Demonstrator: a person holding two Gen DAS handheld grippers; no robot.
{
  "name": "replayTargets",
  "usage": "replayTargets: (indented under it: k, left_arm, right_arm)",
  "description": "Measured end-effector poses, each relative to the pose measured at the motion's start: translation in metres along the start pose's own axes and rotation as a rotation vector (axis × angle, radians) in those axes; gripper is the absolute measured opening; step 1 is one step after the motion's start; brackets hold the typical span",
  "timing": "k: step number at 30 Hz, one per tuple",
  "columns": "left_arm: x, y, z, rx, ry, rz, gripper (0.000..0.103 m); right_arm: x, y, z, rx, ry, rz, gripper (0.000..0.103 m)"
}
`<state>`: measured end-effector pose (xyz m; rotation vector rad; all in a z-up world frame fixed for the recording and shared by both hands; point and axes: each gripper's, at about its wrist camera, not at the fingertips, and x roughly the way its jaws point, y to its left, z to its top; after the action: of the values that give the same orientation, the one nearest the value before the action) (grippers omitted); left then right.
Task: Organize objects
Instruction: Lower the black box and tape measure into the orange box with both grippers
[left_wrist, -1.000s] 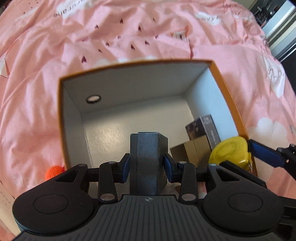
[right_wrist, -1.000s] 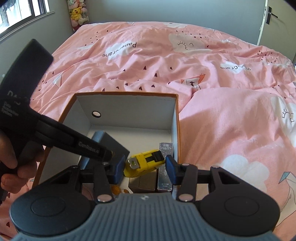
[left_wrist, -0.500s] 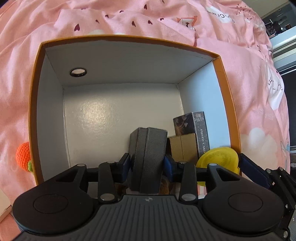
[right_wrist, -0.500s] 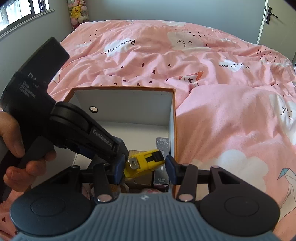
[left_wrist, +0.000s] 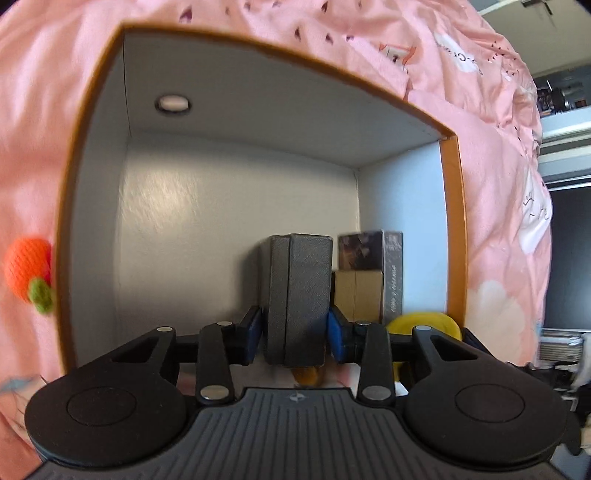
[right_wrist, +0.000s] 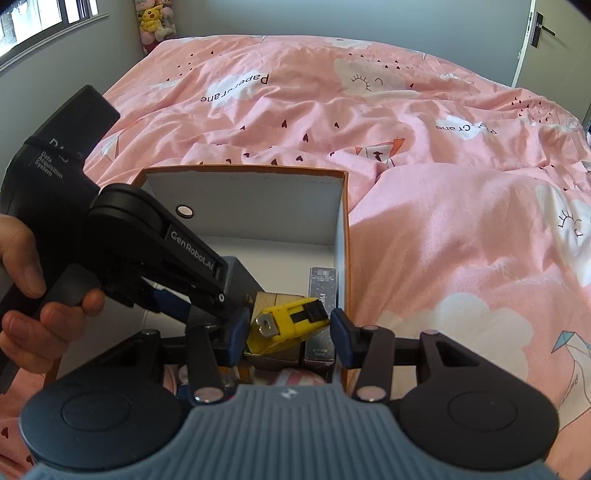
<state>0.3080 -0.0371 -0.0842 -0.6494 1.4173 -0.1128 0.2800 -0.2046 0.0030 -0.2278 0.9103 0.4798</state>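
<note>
- Box (left_wrist: 452, 229), orange-rimmed, on pink bedding (right_wrist: 443, 229): already holds a dark carton (left_wrist: 373, 254) and a tan carton (left_wrist: 356, 295) in its right corner.
- Left gripper (left_wrist: 294, 332): jaws closing on a grey case (left_wrist: 299, 291), low inside the box, not yet released.
- Right gripper (right_wrist: 287, 334): clamps a yellow tape measure (right_wrist: 290, 323) over the box's near right corner; still to be placed.
- Knitted orange (left_wrist: 27, 269): outside, left of the box.
- Hidden: box floor nearest both grippers; an amber item under the case is possibly another object.

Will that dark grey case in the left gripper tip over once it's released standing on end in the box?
Quite possibly: the dark grey case is tall and narrow, so standing on end looks tippy. It seems rigid, keeping its shape between the closing fingers. The brown box alongside may prop it.
</note>
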Motion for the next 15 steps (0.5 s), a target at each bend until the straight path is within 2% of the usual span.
replayTargets:
  k: [4, 8, 11, 15]
  left_arm:
    - [0.0008, -0.002, 0.002, 0.016, 0.003, 0.007, 0.043]
    - [0.0013, -0.0001, 0.0048, 0.024, 0.022, -0.063, 0.048]
    - [-0.0013, -0.0045, 0.0039, 0.066, -0.003, -0.056, 0.051]
    - [0.0003, -0.0039, 0.0045, 0.092, 0.008, -0.06, 0.047]
  right_arm:
    - [0.0027, 0.0005, 0.0013, 0.004, 0.004, -0.003, 0.05]
    - [0.0037, 0.0032, 0.0006, -0.001, 0.01, 0.0, 0.05]
    - [0.0037, 0.0037, 0.0001, -0.007, 0.013, -0.013, 0.05]
    - [0.002, 0.0026, -0.0005, -0.009, 0.016, -0.014, 0.05]
